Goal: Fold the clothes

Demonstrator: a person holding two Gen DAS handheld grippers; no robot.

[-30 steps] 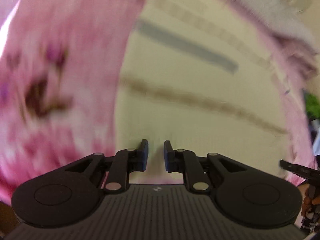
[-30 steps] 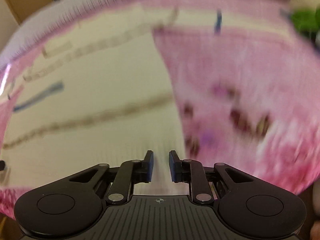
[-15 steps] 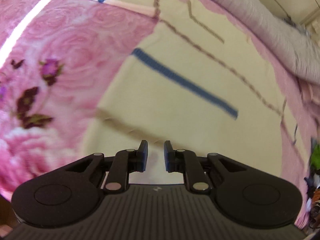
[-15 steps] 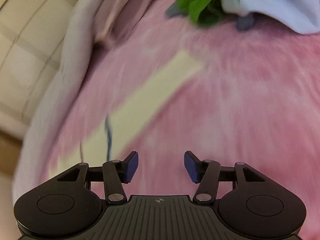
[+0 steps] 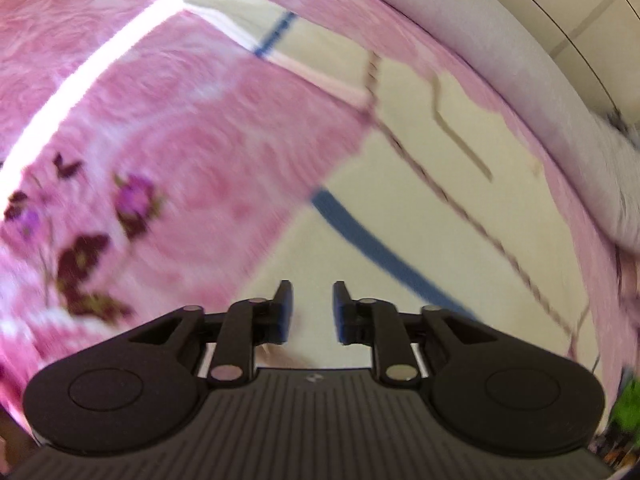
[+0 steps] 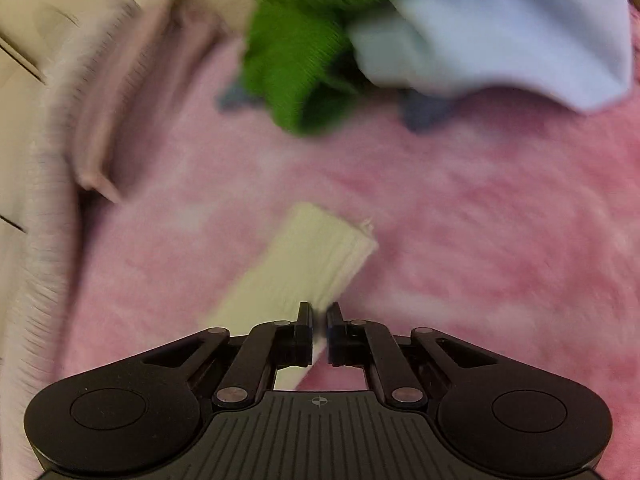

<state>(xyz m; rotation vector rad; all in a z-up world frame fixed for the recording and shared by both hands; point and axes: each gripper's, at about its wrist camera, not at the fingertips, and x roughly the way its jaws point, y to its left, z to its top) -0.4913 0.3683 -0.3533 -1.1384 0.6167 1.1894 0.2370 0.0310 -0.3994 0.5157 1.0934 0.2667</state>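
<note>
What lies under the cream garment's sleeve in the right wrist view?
Pink floral blanket shows all around the cream sleeve, so the sleeve lies on it. What is directly beneath is covered. The right hand-held gripper is nearly closed over the sleeve's near end.

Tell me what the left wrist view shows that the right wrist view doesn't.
Only the left wrist view: the cream garment's blue stripe and brown stitching, and dark flowers printed on the pink blanket. Only the right wrist view: a green garment, a light blue garment, and a cream sleeve end. Both share pink blanket and cream fabric.
</note>
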